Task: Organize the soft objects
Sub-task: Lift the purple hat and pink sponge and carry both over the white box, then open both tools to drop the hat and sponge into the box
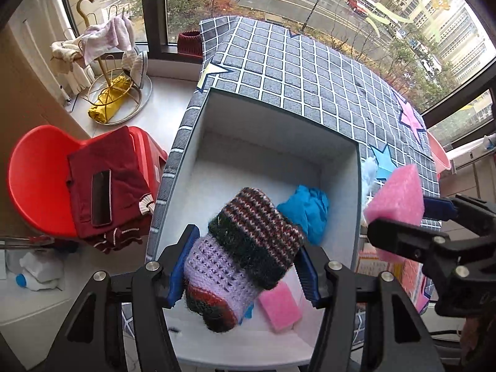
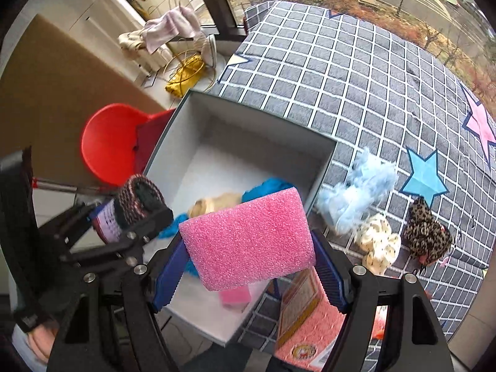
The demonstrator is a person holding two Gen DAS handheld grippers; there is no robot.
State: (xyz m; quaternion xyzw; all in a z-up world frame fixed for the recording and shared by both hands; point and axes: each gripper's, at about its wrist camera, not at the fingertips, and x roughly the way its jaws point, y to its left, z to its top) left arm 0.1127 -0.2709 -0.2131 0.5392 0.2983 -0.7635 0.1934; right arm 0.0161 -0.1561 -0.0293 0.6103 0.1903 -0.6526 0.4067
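Observation:
My left gripper (image 1: 243, 274) is shut on a rolled knitted piece (image 1: 248, 254), striped dark and lilac, held over the open white box (image 1: 279, 117). My right gripper (image 2: 249, 268) is shut on a pink sponge block (image 2: 248, 238) above the box's near right corner; that gripper (image 1: 400, 220) and the sponge (image 1: 398, 192) also show at the right of the left wrist view. Inside the box lie a blue cloth (image 1: 307, 210), a second pink sponge (image 1: 280, 308) and a beige soft thing (image 2: 217, 204). The left gripper (image 2: 130, 220) with its knit roll (image 2: 136, 204) appears left of the box.
The box sits on a grey checked mat (image 2: 356, 77) with stars. Right of the box lie pale blue fluff (image 2: 356, 195), a cream dotted scrunchie (image 2: 378, 241) and a leopard-print one (image 2: 426, 232). A pink packet (image 2: 307, 319) is near. A red chair (image 1: 40, 179) holds red clothing and a phone.

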